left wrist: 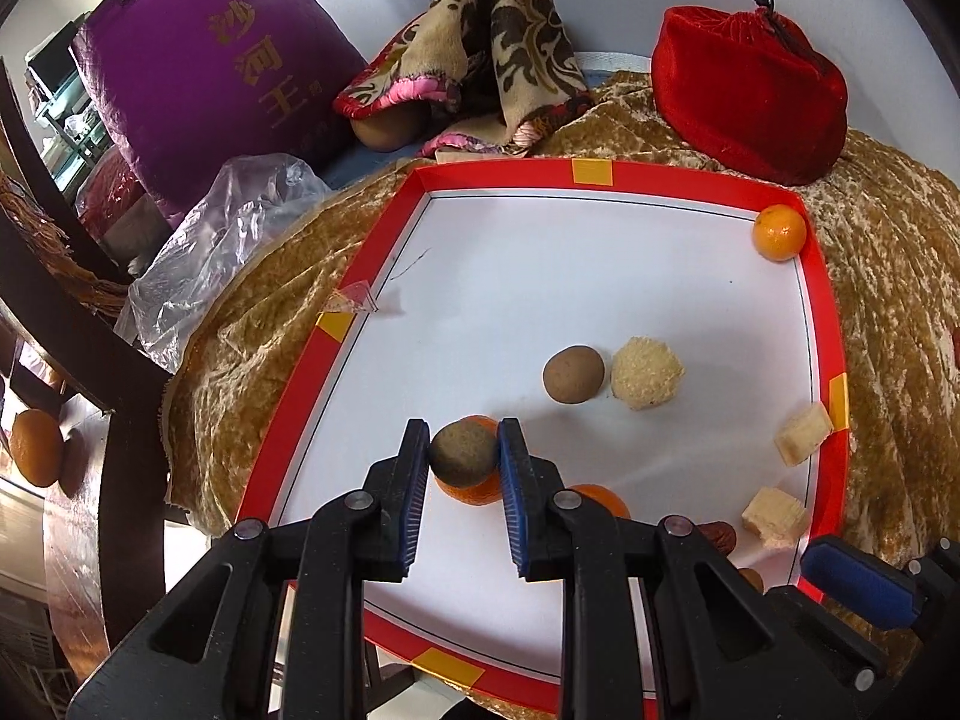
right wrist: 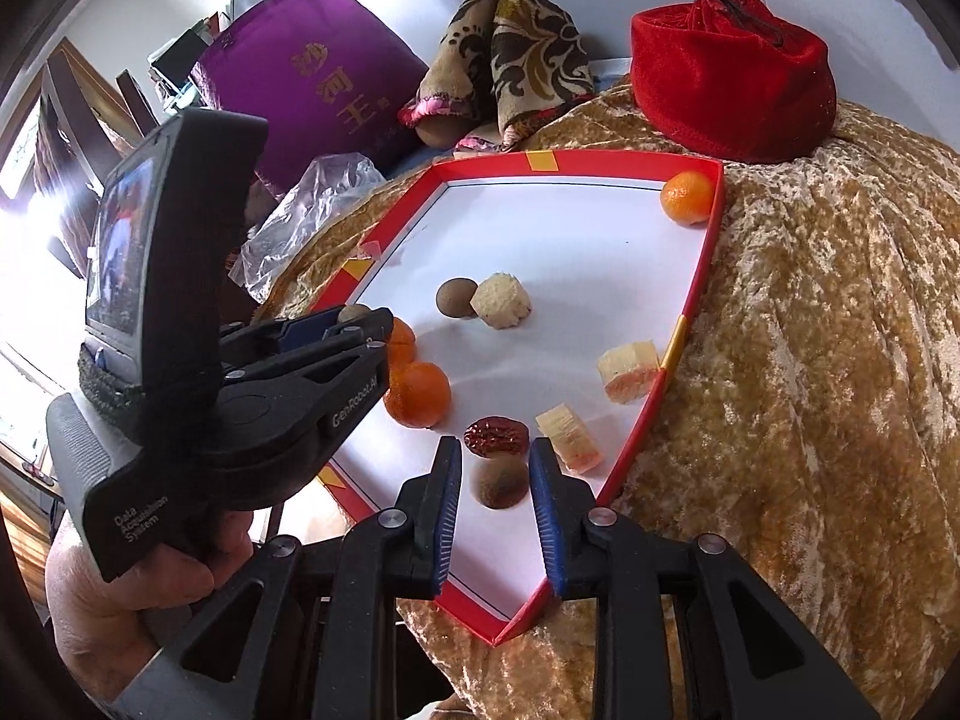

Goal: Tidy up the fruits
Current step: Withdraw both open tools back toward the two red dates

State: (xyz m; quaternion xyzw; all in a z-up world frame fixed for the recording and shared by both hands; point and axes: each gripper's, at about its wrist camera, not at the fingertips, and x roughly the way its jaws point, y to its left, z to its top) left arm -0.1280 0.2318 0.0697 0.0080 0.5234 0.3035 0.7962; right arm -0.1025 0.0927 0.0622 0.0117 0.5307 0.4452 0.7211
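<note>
The red-rimmed white cardboard tray (left wrist: 336,384) lies on a gold crushed-velvet cover (right wrist: 810,360), its near edge cut off behind both tools. The left claw (left wrist: 463,461) grips a round brown longan-like fruit (left wrist: 463,455) above a partly hidden orange mandarin (left wrist: 474,489). The right claw (right wrist: 495,483) stands slightly parted around another round brown fruit (right wrist: 501,485), seemingly not pressing it. Just beyond lies a wrinkled red date (right wrist: 497,435), long axis across the tray.

On the tray (right wrist: 690,312): three oranges (right wrist: 417,393), three brown balls (right wrist: 456,297), two cake cubes (right wrist: 627,372), one crumbly ball (right wrist: 501,300), one red date (right wrist: 497,435).
</note>
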